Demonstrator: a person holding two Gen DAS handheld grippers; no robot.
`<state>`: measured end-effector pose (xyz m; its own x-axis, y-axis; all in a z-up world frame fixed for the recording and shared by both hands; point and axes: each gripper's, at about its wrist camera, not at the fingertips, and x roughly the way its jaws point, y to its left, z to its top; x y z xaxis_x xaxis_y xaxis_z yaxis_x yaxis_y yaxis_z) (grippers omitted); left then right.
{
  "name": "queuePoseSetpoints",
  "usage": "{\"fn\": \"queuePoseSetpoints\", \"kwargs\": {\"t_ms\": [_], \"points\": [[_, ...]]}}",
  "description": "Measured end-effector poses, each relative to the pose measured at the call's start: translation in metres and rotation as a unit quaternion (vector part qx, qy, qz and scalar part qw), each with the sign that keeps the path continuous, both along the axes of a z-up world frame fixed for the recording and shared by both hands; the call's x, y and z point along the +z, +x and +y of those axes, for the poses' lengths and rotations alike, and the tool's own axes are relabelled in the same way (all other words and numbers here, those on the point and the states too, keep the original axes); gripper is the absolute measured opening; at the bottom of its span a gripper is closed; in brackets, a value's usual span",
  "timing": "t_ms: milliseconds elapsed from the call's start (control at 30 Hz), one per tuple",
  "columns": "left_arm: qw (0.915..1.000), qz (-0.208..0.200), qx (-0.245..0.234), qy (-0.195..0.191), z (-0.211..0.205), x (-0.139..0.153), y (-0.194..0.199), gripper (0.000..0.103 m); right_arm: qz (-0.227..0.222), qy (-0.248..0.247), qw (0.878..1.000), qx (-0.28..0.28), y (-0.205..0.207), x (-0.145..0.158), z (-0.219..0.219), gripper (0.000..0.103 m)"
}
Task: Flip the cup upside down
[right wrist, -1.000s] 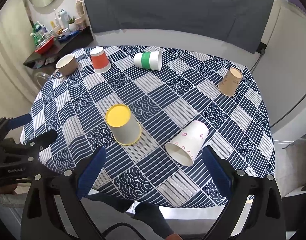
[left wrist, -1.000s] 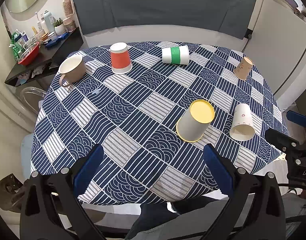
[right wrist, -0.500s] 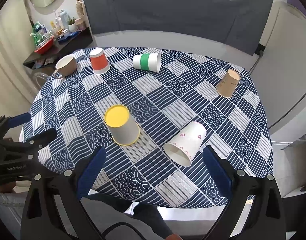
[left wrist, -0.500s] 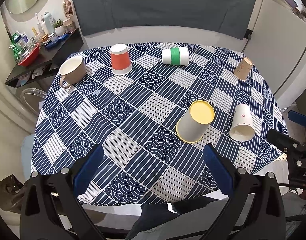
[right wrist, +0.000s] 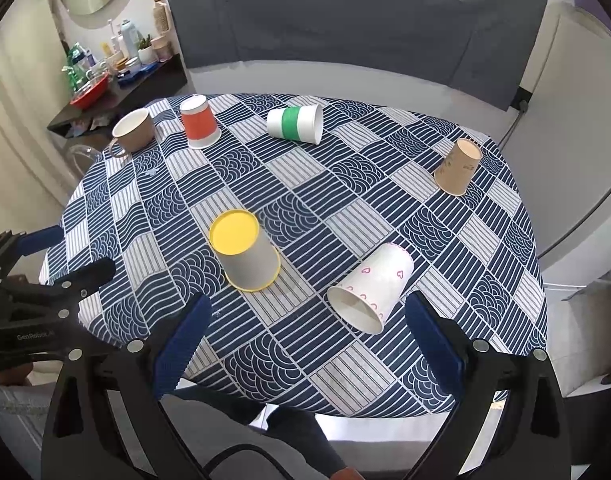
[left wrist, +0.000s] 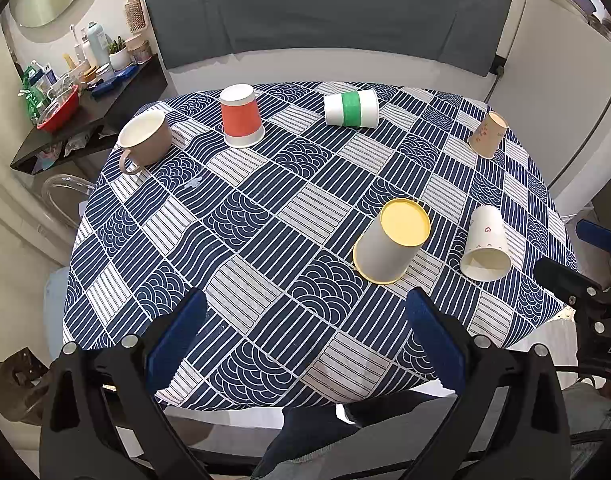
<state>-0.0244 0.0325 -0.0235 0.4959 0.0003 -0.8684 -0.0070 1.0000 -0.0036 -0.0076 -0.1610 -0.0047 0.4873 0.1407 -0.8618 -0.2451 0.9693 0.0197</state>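
Note:
Several cups are on a table with a blue patterned cloth (left wrist: 241, 216). A brown mug (left wrist: 143, 140) (right wrist: 131, 130) stands upright at the far left. A white cup with pink hearts (right wrist: 371, 292) (left wrist: 485, 246) lies on its side near the front right. A white cup with a green band (left wrist: 351, 109) (right wrist: 295, 123) lies on its side at the back. A red cup (left wrist: 241, 120) (right wrist: 199, 126), a grey cup with a yellow base (left wrist: 391, 246) (right wrist: 245, 254) and a tan cup (left wrist: 487, 134) (right wrist: 459, 166) stand upside down. My left gripper (left wrist: 305, 332) and right gripper (right wrist: 305, 330) are open and empty above the front edge.
A dark shelf (left wrist: 85, 116) with bottles and a red bowl stands left of the table. A grey sofa back (left wrist: 325, 8) is behind it. A white cabinet (left wrist: 561, 92) is on the right. The person's legs (left wrist: 313, 432) are below the front edge.
Both grippers drifted slightly; the view has shifted a little. No cup has moved and both grippers stay open.

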Motion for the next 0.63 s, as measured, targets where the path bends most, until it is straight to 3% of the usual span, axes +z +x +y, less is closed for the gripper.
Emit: {"fn": "queuePoseSetpoints", "kwargs": {"t_ms": [633], "points": [[0.9999, -0.001, -0.005, 0.011, -0.0011, 0.0012, 0.003, 0.097, 0.006, 0.003, 1.0, 0.002, 0.0017, -0.0036, 0.0007, 0.094]]}}
